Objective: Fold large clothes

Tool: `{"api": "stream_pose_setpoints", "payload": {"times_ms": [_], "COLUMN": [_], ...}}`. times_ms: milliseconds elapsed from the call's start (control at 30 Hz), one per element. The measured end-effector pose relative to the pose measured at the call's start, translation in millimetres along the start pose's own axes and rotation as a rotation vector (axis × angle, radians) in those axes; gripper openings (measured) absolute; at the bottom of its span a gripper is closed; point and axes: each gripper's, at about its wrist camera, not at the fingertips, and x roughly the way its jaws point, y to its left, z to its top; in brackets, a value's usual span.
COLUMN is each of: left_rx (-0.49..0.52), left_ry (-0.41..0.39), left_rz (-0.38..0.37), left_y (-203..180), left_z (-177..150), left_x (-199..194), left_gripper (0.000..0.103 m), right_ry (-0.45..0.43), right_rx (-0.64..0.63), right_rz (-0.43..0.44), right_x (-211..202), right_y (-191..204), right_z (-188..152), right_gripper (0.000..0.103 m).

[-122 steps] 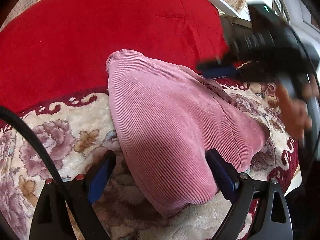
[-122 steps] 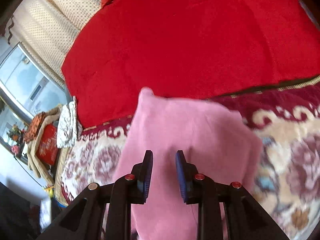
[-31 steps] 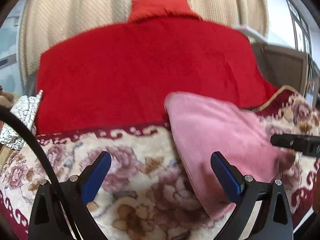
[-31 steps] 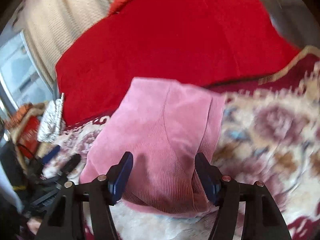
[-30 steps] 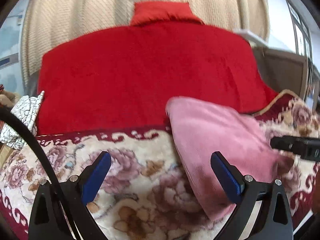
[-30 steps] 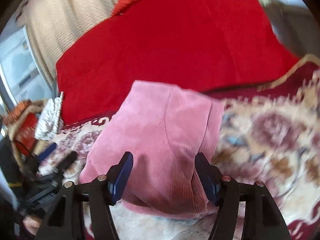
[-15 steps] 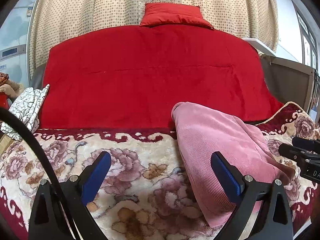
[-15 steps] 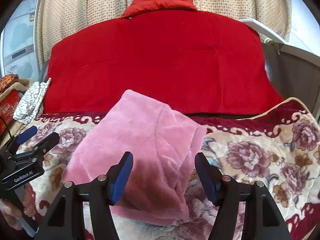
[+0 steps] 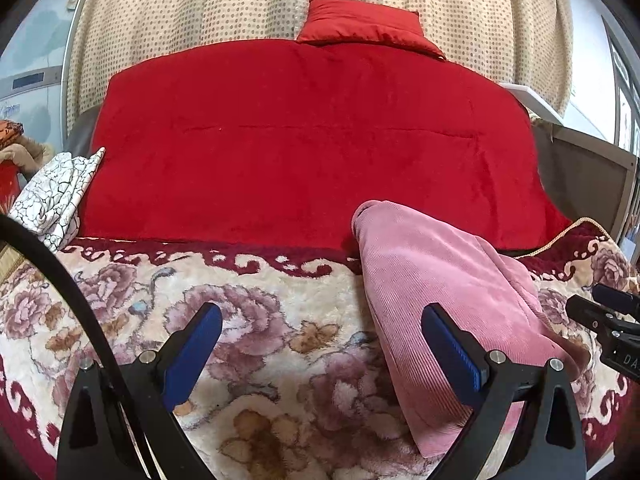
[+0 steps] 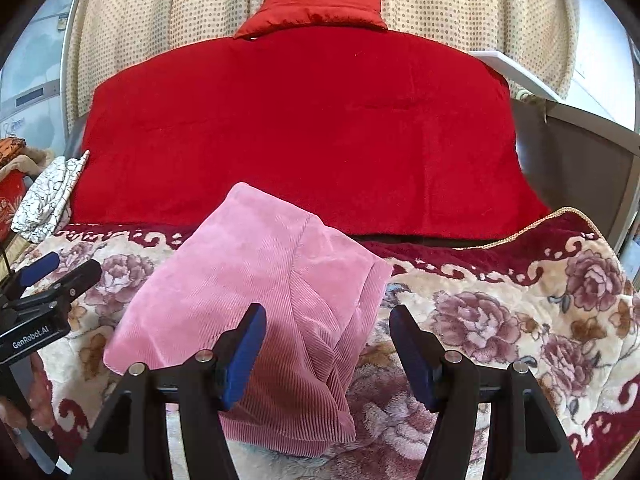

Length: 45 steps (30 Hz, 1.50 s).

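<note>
Garment: a pink corduroy garment (image 10: 256, 288) lies folded into a thick, roughly rectangular bundle on the floral blanket (image 10: 520, 320); its far corner reaches the edge of the red quilt (image 10: 300, 128).
Garment in left view: the same bundle (image 9: 448, 292) sits to the right, partly behind the right-hand blue pad.
Left gripper: the left gripper (image 9: 320, 344) hovers over the blanket, jaws spread wide, nothing between the pads; only flowered pile shows in the gap.
Right gripper: the right gripper (image 10: 326, 344) stands with jaws apart above the near end of the garment; the pads do not press the cloth.
Each in the other's view: the right gripper's tips show at the right edge of the left view (image 9: 608, 316); the left one shows at the left edge of the right view (image 10: 44, 288).
Background: a red cushion (image 10: 316, 6) rests against a dotted curtain (image 10: 160, 12); a white crackle-patterned cloth (image 9: 56, 196) lies at the quilt's left.
</note>
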Motion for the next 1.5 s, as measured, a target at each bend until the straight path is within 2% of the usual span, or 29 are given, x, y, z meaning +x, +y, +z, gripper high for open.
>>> {"api": "stream_pose_setpoints", "payload": {"times_ms": [267,467,567,633,700,767,800,867,933,1267,1500], "left_rx": [0.003,0.004,0.043,0.094,0.148,0.151,0.158,0.154,0.147,0.169,0.15], "left_ry": [-0.004,-0.004,-0.001,0.038,0.108,0.091,0.089,0.088,0.084,0.036,0.024], "left_rz": [0.003,-0.017,-0.017,-0.001,0.017,0.017,0.02,0.023,0.022,0.044,0.039], "left_y": [-3,-9,-17,-25,-33,-34,-34,-33,-31,-35,-30], "left_z": [1,1,-1,-4,-13,-13,-13,-13,-12,-8,-5], "left_x": [-1,-1,2,11,25,22,22,21,20,8,3], "left_gripper": [0.1,0.1,0.1,0.1,0.1,0.1,0.1,0.1,0.1,0.1,0.1], "right_ry": [0.014,0.03,0.064,0.073,0.111,0.221,0.239,0.239,0.195,0.052,0.046], "right_rx": [0.01,0.136,0.196,0.196,0.176,0.163,0.177,0.207,0.238,0.28,0.288], "right_rz": [0.007,0.09,0.137,0.155,0.177,0.224,0.233,0.25,0.256,0.212,0.223], "right_x": [5,15,25,28,36,56,60,58,48,26,23], "right_y": [-2,-27,-38,-36,-31,-22,-22,-28,-36,-52,-49], "right_z": [-2,-7,-10,-13,-16,-27,-29,-28,-23,-10,-6], "right_gripper": [0.068,0.068,0.066,0.065,0.063,0.062,0.063,0.063,0.063,0.063,0.063]}}
